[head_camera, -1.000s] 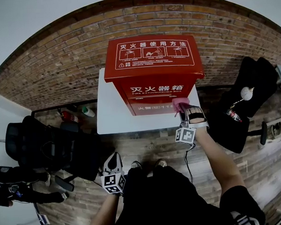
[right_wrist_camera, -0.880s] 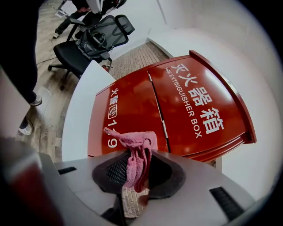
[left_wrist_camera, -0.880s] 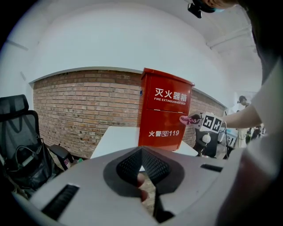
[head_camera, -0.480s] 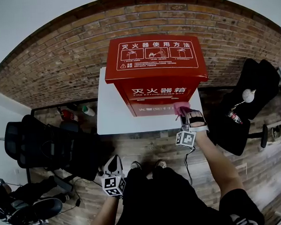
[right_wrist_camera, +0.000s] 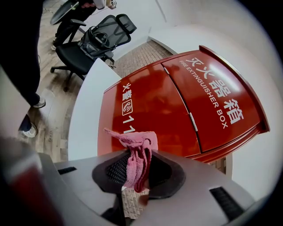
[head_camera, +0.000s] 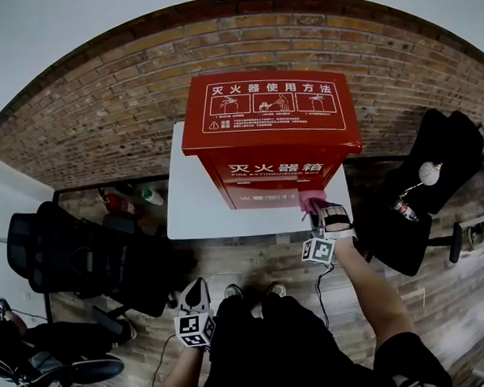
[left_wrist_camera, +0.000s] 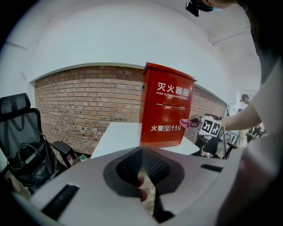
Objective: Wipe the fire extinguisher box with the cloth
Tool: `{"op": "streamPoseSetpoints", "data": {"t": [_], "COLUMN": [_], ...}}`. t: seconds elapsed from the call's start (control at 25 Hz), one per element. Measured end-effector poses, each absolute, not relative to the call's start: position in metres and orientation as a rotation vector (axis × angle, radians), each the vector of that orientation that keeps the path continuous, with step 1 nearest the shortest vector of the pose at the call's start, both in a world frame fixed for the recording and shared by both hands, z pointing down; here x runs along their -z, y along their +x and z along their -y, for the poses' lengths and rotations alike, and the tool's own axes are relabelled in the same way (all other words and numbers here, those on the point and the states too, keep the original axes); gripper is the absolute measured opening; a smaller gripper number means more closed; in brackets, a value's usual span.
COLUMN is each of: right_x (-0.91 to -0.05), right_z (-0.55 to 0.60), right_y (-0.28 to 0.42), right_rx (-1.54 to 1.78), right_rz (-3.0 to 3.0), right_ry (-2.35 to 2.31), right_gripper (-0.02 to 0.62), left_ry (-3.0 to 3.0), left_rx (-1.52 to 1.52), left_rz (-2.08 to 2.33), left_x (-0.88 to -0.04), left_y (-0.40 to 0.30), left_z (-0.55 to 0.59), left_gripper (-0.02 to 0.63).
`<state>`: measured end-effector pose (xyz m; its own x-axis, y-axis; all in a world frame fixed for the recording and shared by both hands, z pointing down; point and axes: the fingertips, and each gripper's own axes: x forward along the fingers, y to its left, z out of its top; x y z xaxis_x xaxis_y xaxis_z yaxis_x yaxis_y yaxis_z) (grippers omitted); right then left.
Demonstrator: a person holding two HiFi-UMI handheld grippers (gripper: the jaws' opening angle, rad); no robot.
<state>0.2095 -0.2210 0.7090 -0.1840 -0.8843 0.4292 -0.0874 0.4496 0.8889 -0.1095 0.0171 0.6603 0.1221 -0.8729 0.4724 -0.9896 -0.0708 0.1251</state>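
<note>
The red fire extinguisher box stands upright on a white table against the brick wall. My right gripper is shut on a pink cloth, which is held at the lower right corner of the box's front. In the right gripper view the cloth hangs bunched between the jaws of the right gripper, just in front of the red door. My left gripper hangs low by my legs, away from the table, shut on nothing. The left gripper view shows the box and the cloth from the side.
A black office chair with bags stands left of the table. Another black chair holding things is at the right. A small red extinguisher and a bottle lie on the floor by the wall. Someone sits at the lower left.
The right gripper with the cloth slid slightly down along the box's lower right front. My head view shifted a little. The seated person at the lower left moved.
</note>
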Motion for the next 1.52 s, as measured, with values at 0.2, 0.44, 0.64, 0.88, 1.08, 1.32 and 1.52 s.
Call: {"op": "streamPoseSetpoints", "data": {"t": [0.2, 0.44, 0.64, 0.88, 1.08, 1.32, 1.52], "right_x": [-0.724, -0.747, -0.767, -0.789, -0.807, -0.825, -0.842], "right_z": [0.221, 0.220, 0.220, 0.221, 0.221, 0.220, 0.220], "right_y": [0.208, 0.209, 0.209, 0.208, 0.210, 0.210, 0.208], "right_rx": [0.900, 0.872, 0.859, 0.828, 0.810, 0.793, 0.780], "right_rz": [1.605, 1.616, 1.619, 1.632, 1.633, 1.642, 1.660], "right_ry": [0.858, 0.840, 0.827, 0.823, 0.811, 0.787, 0.769], "right_gripper": [0.097, 0.097, 0.097, 0.097, 0.097, 0.098, 0.098], "left_ry": [1.974, 1.943, 1.906, 1.894, 1.882, 1.844, 1.815], "left_rx": [-0.402, -0.406, -0.404, -0.429, -0.447, -0.427, -0.408], "left_rz": [1.810, 1.812, 1.809, 1.811, 1.811, 1.815, 1.819], "left_x": [-0.663, -0.674, -0.679, -0.683, -0.685, -0.685, -0.686], "left_y": [-0.115, -0.124, -0.127, -0.131, -0.134, -0.141, -0.145], "left_z": [-0.022, -0.030, -0.036, -0.042, -0.045, -0.048, -0.050], "left_gripper": [0.021, 0.021, 0.022, 0.022, 0.023, 0.023, 0.022]}}
